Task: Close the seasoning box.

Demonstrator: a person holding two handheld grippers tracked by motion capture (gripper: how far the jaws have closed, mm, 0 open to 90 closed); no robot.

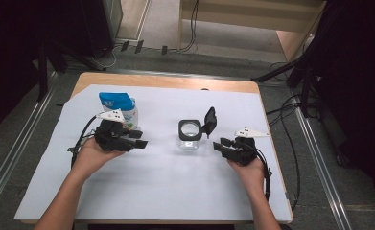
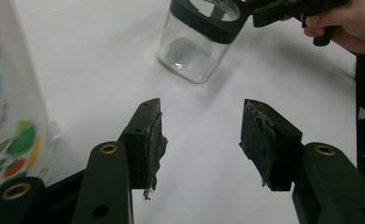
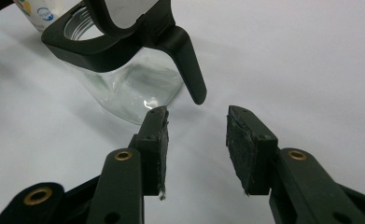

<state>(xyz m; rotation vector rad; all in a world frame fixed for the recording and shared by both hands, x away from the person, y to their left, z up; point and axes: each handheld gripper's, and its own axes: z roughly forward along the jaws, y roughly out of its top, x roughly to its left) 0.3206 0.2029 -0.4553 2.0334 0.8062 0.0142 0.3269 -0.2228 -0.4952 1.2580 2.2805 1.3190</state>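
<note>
Right gripper (image 3: 196,140), jar (image 3: 124,88) partly cropped

A: High view sits above the near edge of the table (image 1: 175,191), looking forward and down. Whole sheet in frame, floor beyond.

B: And the two gripper views?

A: Each rides low behind its own jaws, close to the sheet. Left gripper view faces across toward the glass jar (image 2: 196,44), with the pouch (image 2: 7,116) hard at its left edge and the other hand (image 2: 343,23) top right. Right gripper view faces the jar (image 3: 124,79) from the opposite side, much nearer.

B: Overlap?

A: The jar (image 1: 190,134) shows in all three.
</note>
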